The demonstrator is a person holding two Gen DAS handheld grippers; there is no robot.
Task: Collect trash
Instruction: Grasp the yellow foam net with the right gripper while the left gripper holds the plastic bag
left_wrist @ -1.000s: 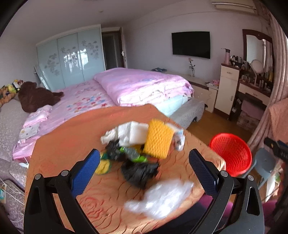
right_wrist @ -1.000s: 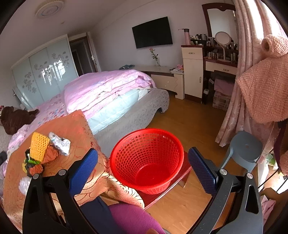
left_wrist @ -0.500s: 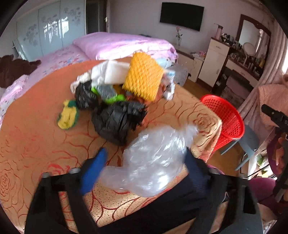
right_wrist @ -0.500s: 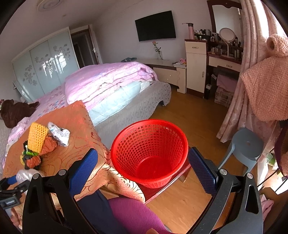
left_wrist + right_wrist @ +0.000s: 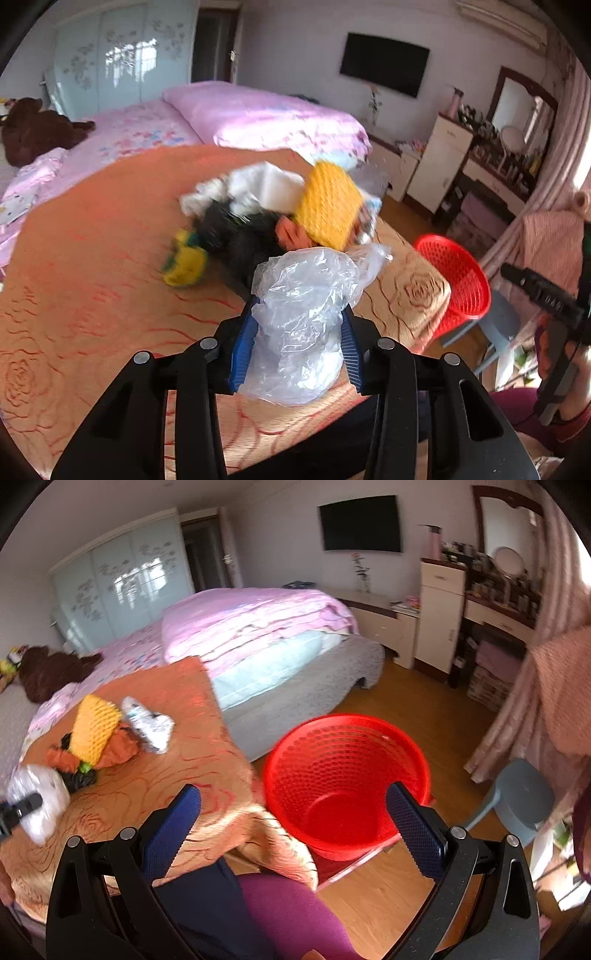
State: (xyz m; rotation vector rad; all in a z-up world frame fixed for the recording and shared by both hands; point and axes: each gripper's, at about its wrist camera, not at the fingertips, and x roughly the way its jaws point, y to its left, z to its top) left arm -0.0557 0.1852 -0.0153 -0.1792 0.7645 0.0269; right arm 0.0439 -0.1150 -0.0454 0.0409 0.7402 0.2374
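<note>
**Tongs closing on a plastic bag over the table**

Left tongs were closing around a crumpled clear plastic bag, and their blue pads pressed against its two sides. The bag bulged up and forward out of the jaws, above the near edge of the table, which was covered in an orange cloth with a rose pattern. From the right wrist camera the same bag showed at the far left, blurred, with a dark finger of the left tongs across it.

Behind the bag lay the rest of the trash in one heap near the middle of the table: a yellow foam net leaning on top, a black bag under it, white paper at the back, a scrap of orange and a small yellow and green wrapper off to the left. A silvery wrapper lay just beside the yellow net on the side nearer the bed.

Right tongs stood wide open with nothing between their pads. They hung over the table corner and a red basket, which stood on the wooden floor just beside the table. A grey stool stood near the basket by the pink curtain.
</note>
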